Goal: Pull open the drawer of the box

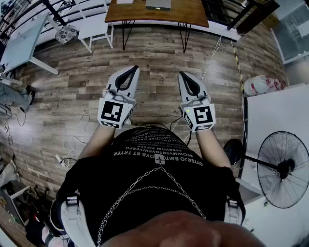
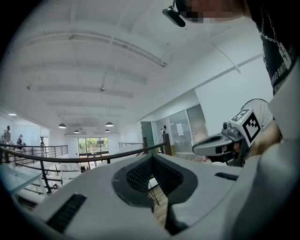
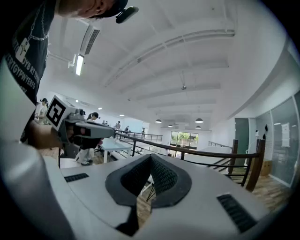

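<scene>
No box or drawer shows in any view. In the head view the person holds both grippers level in front of the chest, over a wooden plank floor (image 1: 154, 53). My left gripper (image 1: 131, 69) is shut, its grey jaws meeting at the tip with nothing between them. My right gripper (image 1: 182, 75) is shut and empty as well. In the left gripper view the jaws of the left gripper (image 2: 151, 157) close to a point, and the right gripper (image 2: 211, 143) hangs beside it. The right gripper view shows the right gripper (image 3: 150, 157) the same way, with the left gripper (image 3: 86, 130) at its left.
A brown wooden table (image 1: 157, 12) on thin black legs stands ahead. A white chair (image 1: 94, 29) and a pale table (image 1: 21, 46) are at the far left. A standing fan (image 1: 282, 169), a white surface (image 1: 280, 111) and a plastic bag (image 1: 260, 86) are on the right. A railing (image 3: 201, 153) runs behind.
</scene>
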### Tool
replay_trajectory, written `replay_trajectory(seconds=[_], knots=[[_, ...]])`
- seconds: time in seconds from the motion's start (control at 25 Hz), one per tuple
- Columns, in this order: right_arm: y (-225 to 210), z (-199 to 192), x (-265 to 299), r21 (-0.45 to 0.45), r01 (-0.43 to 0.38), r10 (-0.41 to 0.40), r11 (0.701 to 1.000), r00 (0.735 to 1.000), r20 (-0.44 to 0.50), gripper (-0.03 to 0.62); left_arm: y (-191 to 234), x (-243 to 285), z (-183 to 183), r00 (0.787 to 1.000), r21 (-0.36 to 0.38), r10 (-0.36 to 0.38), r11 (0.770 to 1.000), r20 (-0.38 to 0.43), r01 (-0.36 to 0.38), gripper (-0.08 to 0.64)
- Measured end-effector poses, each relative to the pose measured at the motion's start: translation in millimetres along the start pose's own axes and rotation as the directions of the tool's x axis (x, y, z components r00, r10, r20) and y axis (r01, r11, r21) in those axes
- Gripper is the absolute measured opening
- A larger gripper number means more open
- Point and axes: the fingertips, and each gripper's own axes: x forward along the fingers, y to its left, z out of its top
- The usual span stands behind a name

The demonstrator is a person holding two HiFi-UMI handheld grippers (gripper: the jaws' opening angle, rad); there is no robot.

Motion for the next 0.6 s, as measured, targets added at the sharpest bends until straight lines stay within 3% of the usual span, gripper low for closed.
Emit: replay_trajectory(seconds=[0.16,0.32,0.48,0.6], knots=[[-3,-17,1,-0.055,-0.099,0.094,0.993,0.991,-0.095,-0.008,-3,3,8,1.0,0.004,-0.005,1.0,0.013,0.005,0.005],[-2,-19,-2,-0.122,-0.155,0.135,0.98,0.978,-0.157,-0.006,1,-4,1,1.0,-0.001,0.003,1.0,-0.01,-0.003,0.005],[4,-3,-13,-0.185,-0.147,0.132,0.972,0.987,-0.091,-0.005,-2,-7,-3,1.0,-0.01,0.015,1.0,-0.015,-0.015,0.005],[6,4,-21,-0.158,-0.094,0.091,0.983,0.996,-0.027,-0.005,-2,-9,-7,0.999,-0.016,0.022,1.0,-0.024,-0.023,0.005]])
